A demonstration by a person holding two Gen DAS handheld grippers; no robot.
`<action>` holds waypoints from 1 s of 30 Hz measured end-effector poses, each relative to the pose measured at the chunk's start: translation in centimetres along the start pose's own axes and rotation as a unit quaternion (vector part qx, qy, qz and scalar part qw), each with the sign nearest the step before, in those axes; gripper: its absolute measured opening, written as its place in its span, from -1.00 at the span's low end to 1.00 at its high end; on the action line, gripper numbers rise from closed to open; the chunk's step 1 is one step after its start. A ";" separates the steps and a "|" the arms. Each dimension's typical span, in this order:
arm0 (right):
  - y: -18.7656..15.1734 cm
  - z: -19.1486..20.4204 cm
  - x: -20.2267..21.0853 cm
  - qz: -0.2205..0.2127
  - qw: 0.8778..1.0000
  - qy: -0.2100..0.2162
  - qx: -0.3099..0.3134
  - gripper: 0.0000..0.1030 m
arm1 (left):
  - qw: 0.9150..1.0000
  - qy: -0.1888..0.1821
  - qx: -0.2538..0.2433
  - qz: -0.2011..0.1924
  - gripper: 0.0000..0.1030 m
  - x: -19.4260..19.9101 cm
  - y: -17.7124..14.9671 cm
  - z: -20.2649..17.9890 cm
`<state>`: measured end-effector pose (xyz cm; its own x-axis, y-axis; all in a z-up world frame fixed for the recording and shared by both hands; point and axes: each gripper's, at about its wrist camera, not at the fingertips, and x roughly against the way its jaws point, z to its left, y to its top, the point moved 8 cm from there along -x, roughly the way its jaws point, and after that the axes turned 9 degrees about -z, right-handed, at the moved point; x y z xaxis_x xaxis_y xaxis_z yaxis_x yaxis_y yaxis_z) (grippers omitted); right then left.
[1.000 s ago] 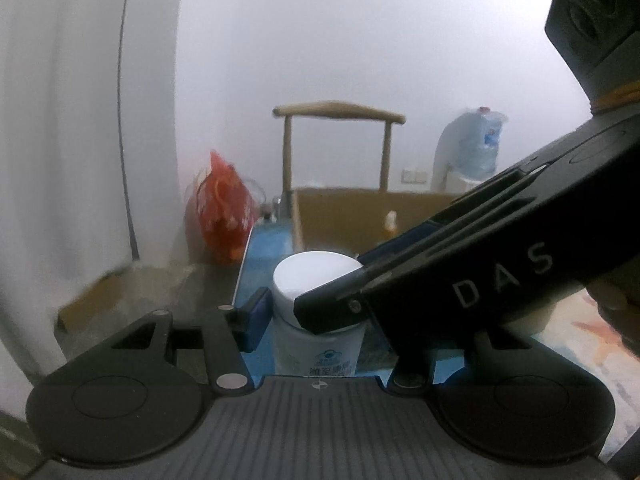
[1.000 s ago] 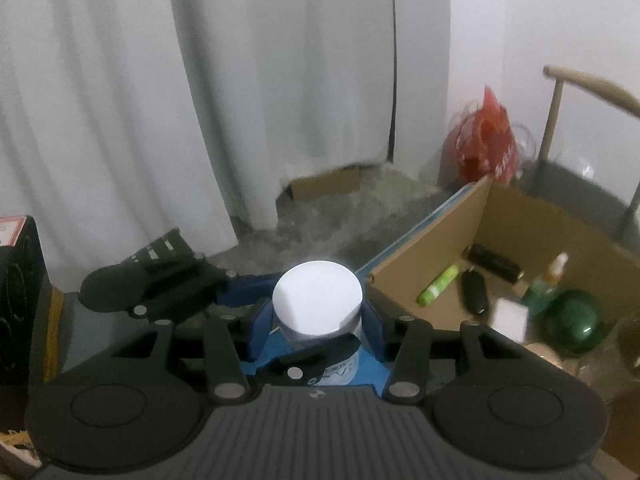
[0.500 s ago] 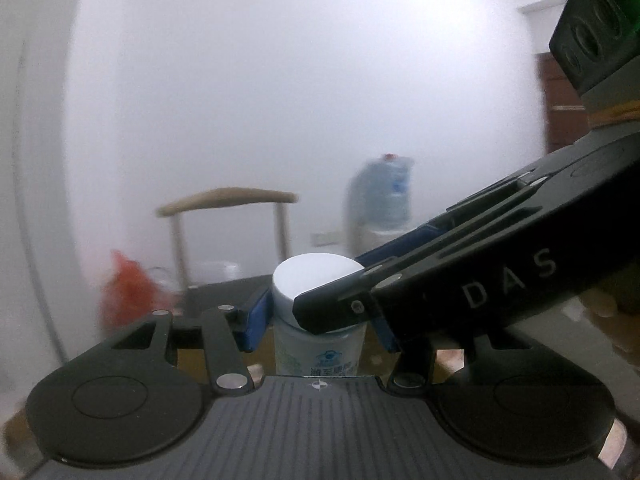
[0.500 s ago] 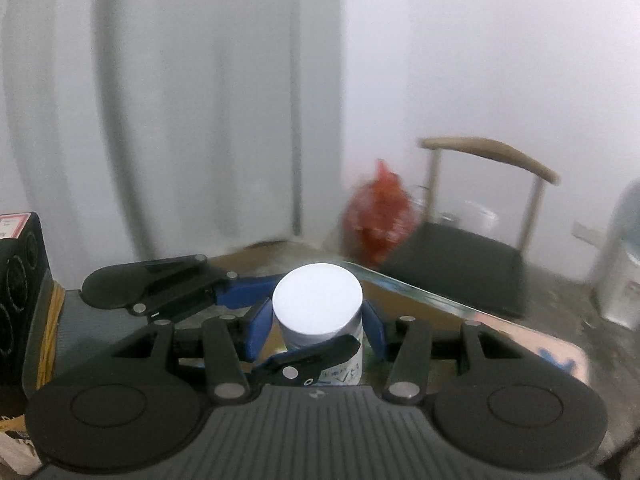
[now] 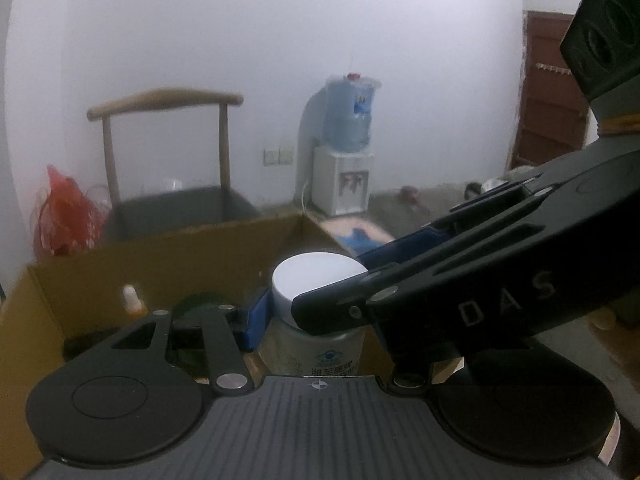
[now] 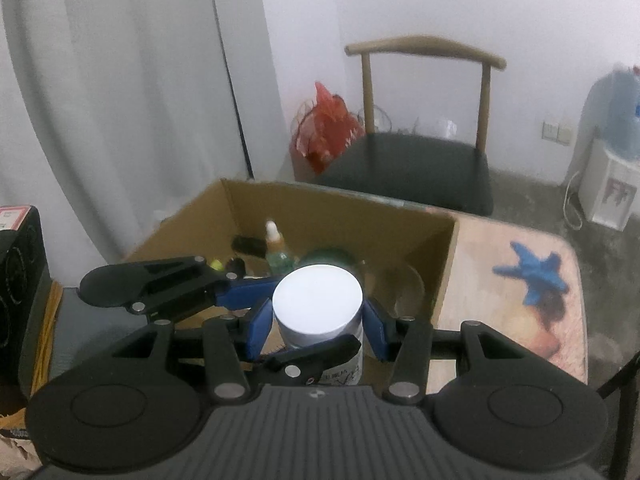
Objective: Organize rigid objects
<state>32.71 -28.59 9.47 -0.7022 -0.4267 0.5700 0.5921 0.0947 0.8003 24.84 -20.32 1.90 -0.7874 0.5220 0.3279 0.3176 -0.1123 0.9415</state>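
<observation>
A white-lidded jar [image 5: 316, 280] with a pale label is gripped by both grippers at once. My left gripper [image 5: 312, 312] is shut on it, blue pads on either side. My right gripper [image 6: 318, 320] is also shut on the jar [image 6: 318, 304], crossing the left one. The jar hangs over the near edge of an open cardboard box [image 6: 340, 216], which also shows in the left wrist view [image 5: 168, 256]. Inside the box lie a small dropper bottle [image 6: 276, 246], a dark green round object [image 6: 328, 254] and some dark tubes [image 6: 248, 245].
A wooden chair with a dark seat [image 6: 412, 160] stands behind the box, a red bag [image 6: 326, 136] beside it. A water dispenser [image 5: 346, 160] is at the wall. The table's patterned top [image 6: 516, 276] extends to the right of the box.
Both grippers, still shut on the jar, have swung right and then tilted down. The box and its contents are back in view, now directly beneath the jar.
</observation>
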 end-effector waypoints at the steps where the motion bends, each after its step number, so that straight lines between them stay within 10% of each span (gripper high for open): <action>1: -0.4 -0.4 -0.1 0.005 1.000 0.000 -0.003 0.03 | 1.000 0.000 0.001 0.006 0.02 -0.4 -0.1 0.1; 12: -2.6 -1.4 -1.4 0.041 0.999 -0.007 -0.006 0.03 | 0.998 -0.008 -0.004 0.054 0.20 -1.2 -2.1 -0.5; 20: -2.6 -1.7 -1.3 0.038 0.999 -0.006 -0.022 0.03 | 0.999 0.002 -0.015 0.043 0.95 -1.4 -1.3 -0.5; 30: -0.2 -1.3 3.7 -0.046 0.996 0.018 -0.080 0.24 | 0.999 0.022 -0.008 0.029 0.99 2.8 0.2 0.1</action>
<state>30.51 -31.35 11.22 -0.7435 -0.4598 0.4856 0.5827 -0.0893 0.8077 22.74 -18.85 3.00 -0.7904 0.4772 0.3842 0.3552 -0.1541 0.9220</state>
